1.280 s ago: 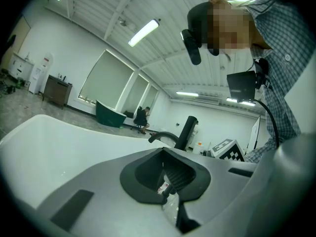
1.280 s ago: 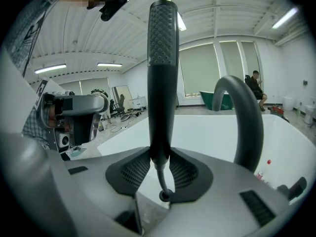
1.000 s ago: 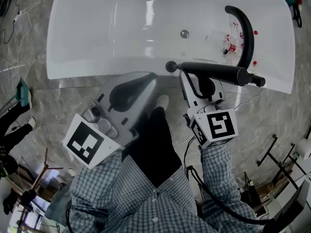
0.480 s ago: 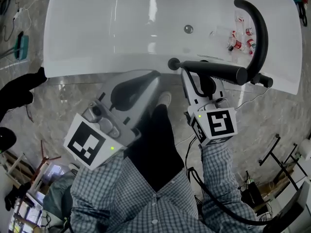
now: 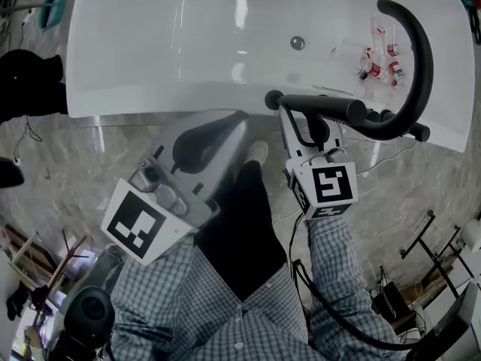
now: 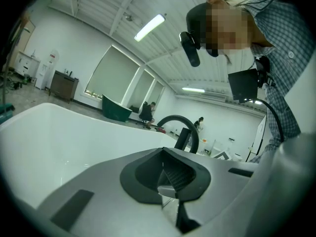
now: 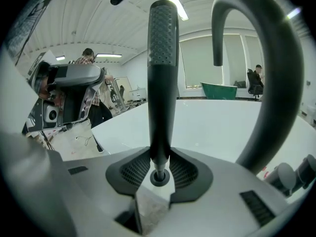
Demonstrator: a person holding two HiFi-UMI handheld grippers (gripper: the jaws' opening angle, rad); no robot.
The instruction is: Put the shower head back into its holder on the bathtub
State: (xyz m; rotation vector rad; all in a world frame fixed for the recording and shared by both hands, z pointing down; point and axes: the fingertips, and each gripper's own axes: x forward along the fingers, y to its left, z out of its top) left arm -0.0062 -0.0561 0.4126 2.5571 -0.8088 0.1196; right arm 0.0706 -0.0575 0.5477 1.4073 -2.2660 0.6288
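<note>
The black shower head (image 5: 319,109) lies level over the near rim of the white bathtub (image 5: 150,66). My right gripper (image 5: 304,123) is shut on its handle. In the right gripper view the shower head (image 7: 162,83) stands straight up from between the jaws of the right gripper (image 7: 159,176). Its right end reaches the foot of the black curved faucet (image 5: 419,59), where small fittings (image 5: 418,131) sit on the rim; I cannot make out the holder. My left gripper (image 5: 234,120) hangs beside the tub's near wall, shut and holding nothing. The left gripper (image 6: 170,182) shows only closed pads.
Small red-capped bottles (image 5: 379,57) lie inside the tub near the faucet, right of the drain (image 5: 297,43). A person in dark clothes (image 5: 26,89) stands at the tub's left end. Cables and black stands (image 5: 428,239) are on the marble floor at right. A camera rig (image 5: 86,318) is at bottom left.
The shower head has moved right along the rim, its end now at the faucet's foot. The dark-clothed person at left has come up beside the tub. The left gripper has hardly moved.
</note>
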